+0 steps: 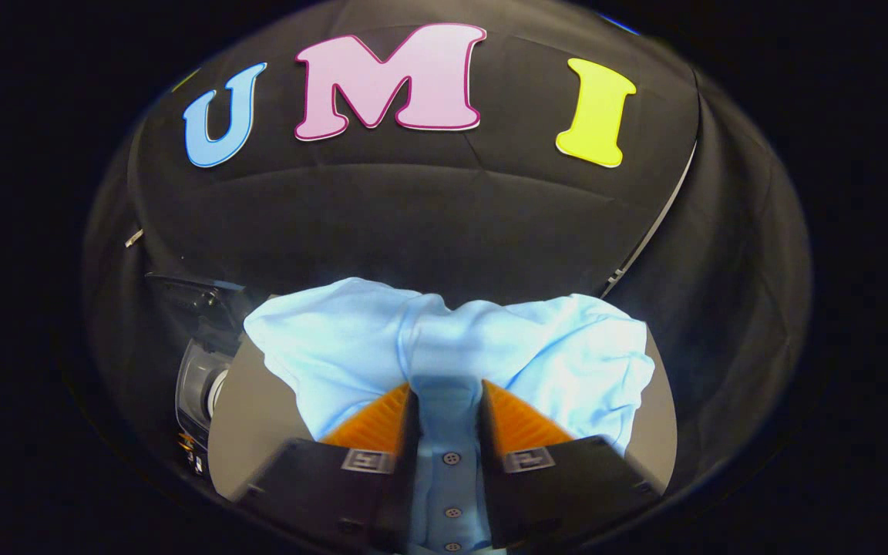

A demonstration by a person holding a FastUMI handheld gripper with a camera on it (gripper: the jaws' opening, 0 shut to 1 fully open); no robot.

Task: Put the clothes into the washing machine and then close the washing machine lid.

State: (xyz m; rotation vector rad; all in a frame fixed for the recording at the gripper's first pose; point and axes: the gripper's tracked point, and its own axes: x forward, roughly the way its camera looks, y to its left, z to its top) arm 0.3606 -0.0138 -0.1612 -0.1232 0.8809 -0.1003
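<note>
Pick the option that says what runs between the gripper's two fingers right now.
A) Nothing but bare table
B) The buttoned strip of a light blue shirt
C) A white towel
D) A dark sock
B: the gripper has its orange fingers pressed on either side of the light blue shirt, with buttons showing between them.

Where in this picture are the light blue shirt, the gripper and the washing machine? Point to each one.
light blue shirt [336, 347]: gripper view, on its bunched cloth beyond the fingers.
gripper [448, 401]: gripper view, between its fingertips, which pinch the buttoned strip.
washing machine [197, 385]: gripper view, on its grey body beside the shirt.
</note>
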